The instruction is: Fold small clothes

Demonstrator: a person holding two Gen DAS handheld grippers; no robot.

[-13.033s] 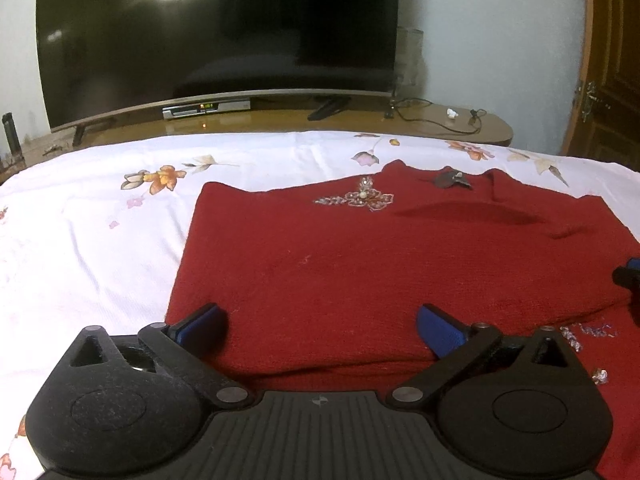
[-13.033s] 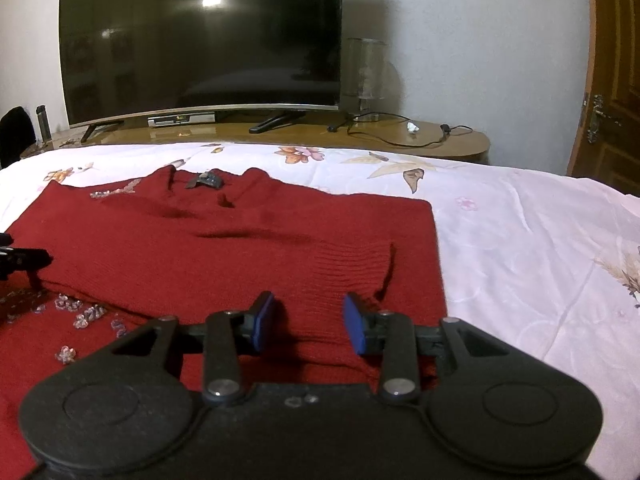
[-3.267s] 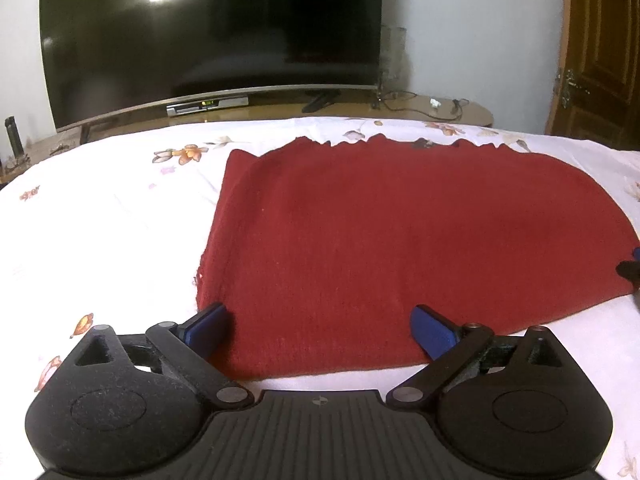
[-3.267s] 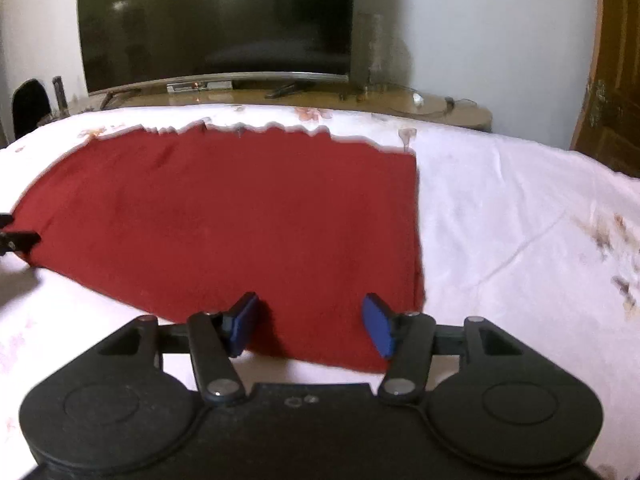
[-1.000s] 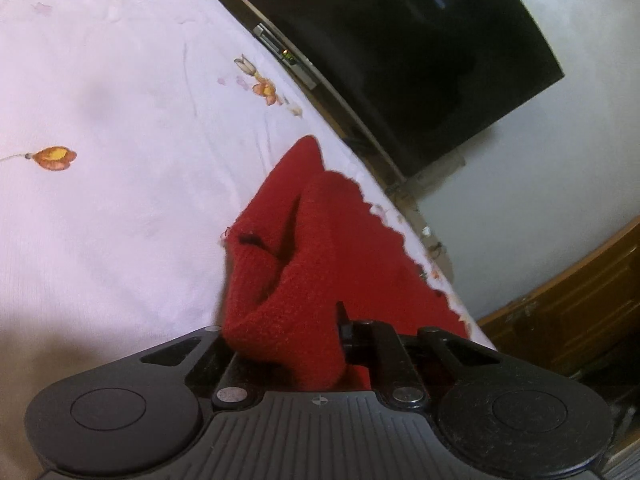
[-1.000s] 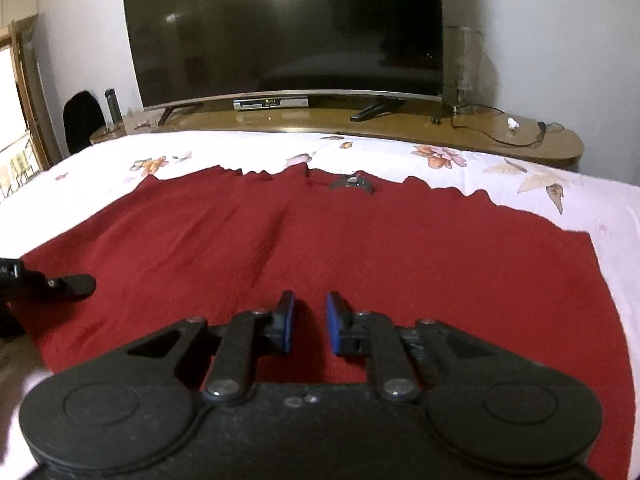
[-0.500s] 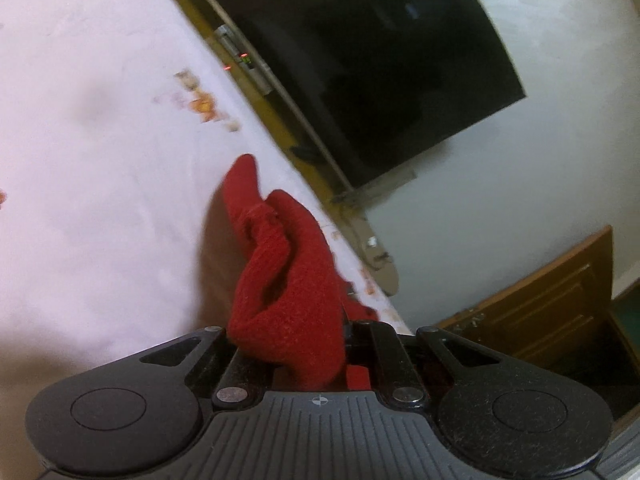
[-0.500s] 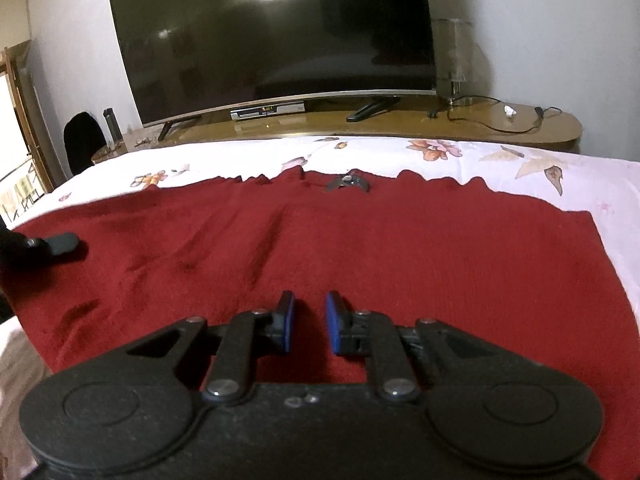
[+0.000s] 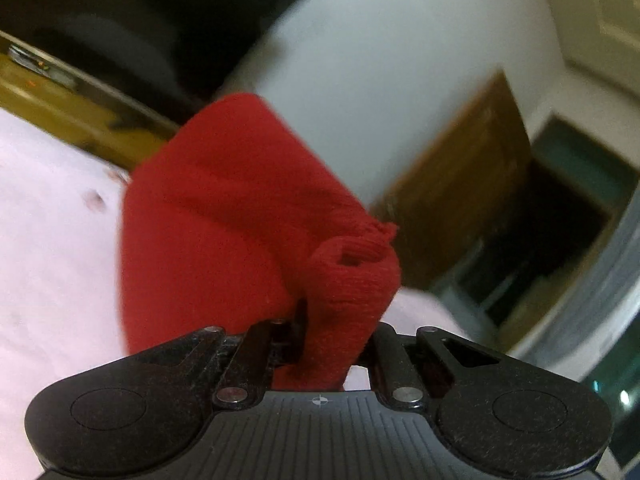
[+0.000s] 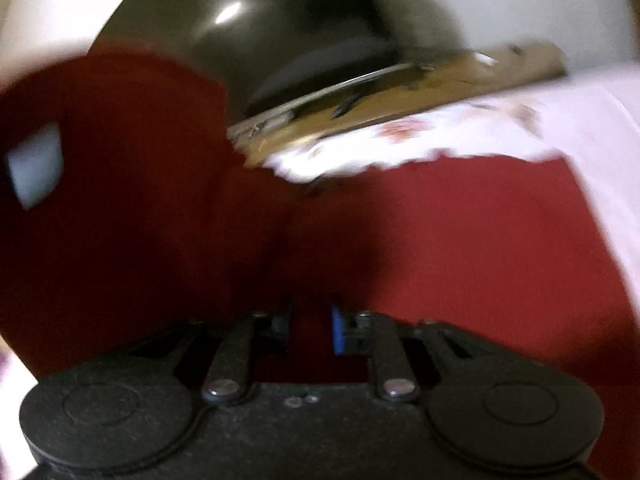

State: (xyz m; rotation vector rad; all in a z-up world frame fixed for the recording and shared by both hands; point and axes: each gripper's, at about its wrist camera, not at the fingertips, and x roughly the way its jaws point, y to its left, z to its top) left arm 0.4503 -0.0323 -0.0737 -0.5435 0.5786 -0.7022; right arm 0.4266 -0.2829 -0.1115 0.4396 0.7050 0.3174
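Observation:
The red knitted sweater (image 9: 224, 216) hangs bunched up from my left gripper (image 9: 332, 320), which is shut on a fold of its edge and lifted above the bed. In the right wrist view the sweater (image 10: 460, 248) lies flat on the sheet at the right. Its left part (image 10: 120, 184) is raised as a tall flap. My right gripper (image 10: 311, 328) hovers low over the flat part. Its jaws are opening, with a small gap between the blue pads and only the cloth's surface seen through it. Both views are blurred.
The white flowered bed sheet (image 9: 48, 220) spreads under the sweater. A large dark TV (image 10: 280, 20) stands on a low wooden bench (image 10: 400, 92) beyond the bed. A wooden door (image 9: 460, 200) and a white wall are at the right in the left wrist view.
My left gripper has risen and swung right, rolling, and carried the sweater's edge up off the bed. The right gripper has rolled and its pads have parted a little.

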